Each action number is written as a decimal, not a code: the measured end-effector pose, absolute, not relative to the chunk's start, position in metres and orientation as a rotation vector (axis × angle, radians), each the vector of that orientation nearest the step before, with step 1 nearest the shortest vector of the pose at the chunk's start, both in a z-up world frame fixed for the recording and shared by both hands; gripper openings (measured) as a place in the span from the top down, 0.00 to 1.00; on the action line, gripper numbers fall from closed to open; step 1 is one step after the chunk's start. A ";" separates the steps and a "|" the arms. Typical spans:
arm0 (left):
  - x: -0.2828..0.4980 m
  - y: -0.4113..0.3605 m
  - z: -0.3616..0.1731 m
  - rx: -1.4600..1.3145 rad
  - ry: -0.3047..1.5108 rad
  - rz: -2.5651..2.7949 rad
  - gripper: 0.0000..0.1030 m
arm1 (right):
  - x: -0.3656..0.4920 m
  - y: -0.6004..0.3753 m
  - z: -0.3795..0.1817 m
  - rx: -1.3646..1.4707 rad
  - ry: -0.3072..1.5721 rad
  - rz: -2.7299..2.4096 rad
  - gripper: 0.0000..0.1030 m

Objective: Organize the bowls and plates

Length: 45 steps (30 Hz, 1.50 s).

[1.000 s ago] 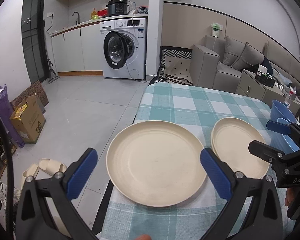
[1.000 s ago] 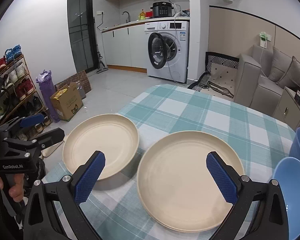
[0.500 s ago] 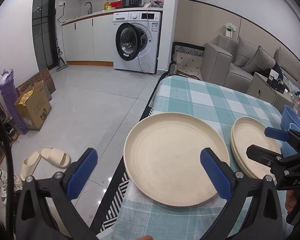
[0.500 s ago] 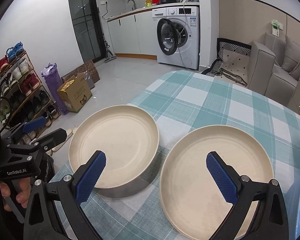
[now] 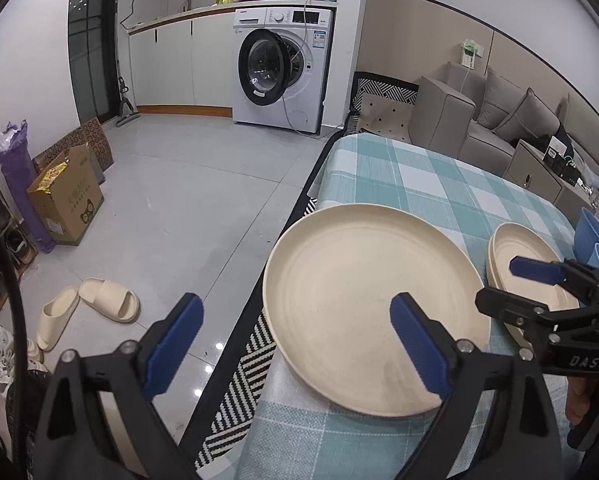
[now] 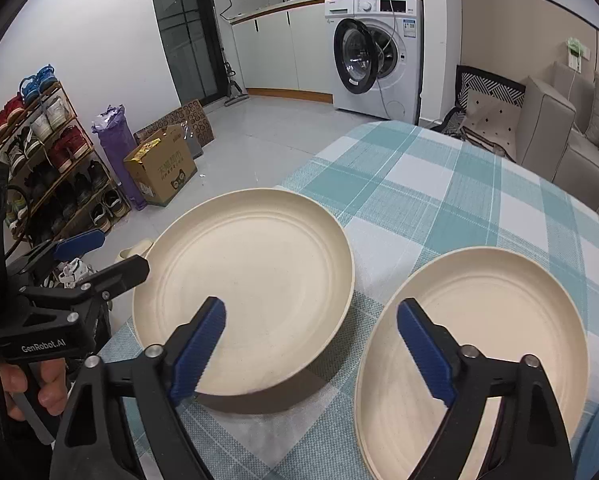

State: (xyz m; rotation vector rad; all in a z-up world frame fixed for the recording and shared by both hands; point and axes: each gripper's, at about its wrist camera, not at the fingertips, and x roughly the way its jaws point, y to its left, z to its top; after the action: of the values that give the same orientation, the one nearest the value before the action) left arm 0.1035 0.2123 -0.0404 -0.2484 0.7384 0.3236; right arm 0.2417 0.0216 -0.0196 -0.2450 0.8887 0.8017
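Cream-coloured left plate (image 5: 363, 304) lies on the checked tabletop (image 5: 419, 184) at its near corner, its rim projecting past the cloth edge over the floor (image 5: 179, 216). The left hand-held gripper (image 5: 295, 344) straddles that overhanging rim: its right pad hangs over the plate's well, its left pad over the floor, and its jaws, wide apart and empty, have just been closing. A second cream right plate (image 6: 483, 344), apparently the top of a short stack, lies just beside the first, ahead and to the right of the right hand-held gripper (image 6: 311, 344). That gripper is likewise spread and empty, its jaws also just closing; its left pad hangs over the near rim of the left plate, its right pad over the near left rim of the right plate, so it straddles the gap between the two. Blue bowls (image 5: 595, 240) stand beyond the right plate. Probable hazards: a pad pressing down on the overhanging rim could tip or push the left plate off the tabletop; smooth, shallow rims may slip from the pads; the two grippers, near each other, could collide.
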 end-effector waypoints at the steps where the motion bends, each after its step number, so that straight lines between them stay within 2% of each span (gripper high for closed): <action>1: 0.104 0.213 -0.042 -0.252 0.740 0.322 0.13 | 0.244 0.024 -0.023 -0.246 0.899 0.804 0.22; 6: 0.111 0.217 -0.056 -0.300 0.772 0.301 0.31 | 0.249 0.029 -0.030 -0.247 0.896 0.805 0.23; 8: 0.113 0.218 -0.060 -0.308 0.786 0.294 0.34 | 0.250 0.031 -0.030 -0.247 0.894 0.803 0.23; 11: 0.115 0.218 -0.065 -0.314 0.794 0.295 0.35 | 0.252 0.035 -0.032 -0.252 0.895 0.821 0.27; 23: 0.120 0.222 -0.075 -0.339 0.814 0.286 0.35 | 0.257 0.051 -0.046 -0.277 0.944 0.794 0.28; 27: 0.123 0.225 -0.081 -0.355 0.828 0.285 0.41 | 0.257 0.053 -0.049 -0.280 0.955 0.779 0.28; 33: 0.124 0.228 -0.086 -0.382 0.837 0.280 0.56 | 0.255 0.053 -0.049 -0.306 0.943 0.746 0.38; 38: 0.123 0.226 -0.085 -0.373 0.827 0.283 0.68 | 0.254 0.051 -0.050 -0.345 0.929 0.717 0.53; 41: 0.122 0.225 -0.085 -0.353 0.827 0.301 0.74 | 0.253 0.050 -0.051 -0.358 0.917 0.709 0.57; 45: 0.119 0.226 -0.084 -0.346 0.820 0.315 0.74 | 0.251 0.051 -0.051 -0.372 0.905 0.700 0.61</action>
State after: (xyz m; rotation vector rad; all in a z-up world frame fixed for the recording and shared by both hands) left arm 0.1191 0.2262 -0.0838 -0.3459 0.8204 0.3149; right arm 0.2506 0.0506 -0.0508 -0.3716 0.9049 0.6997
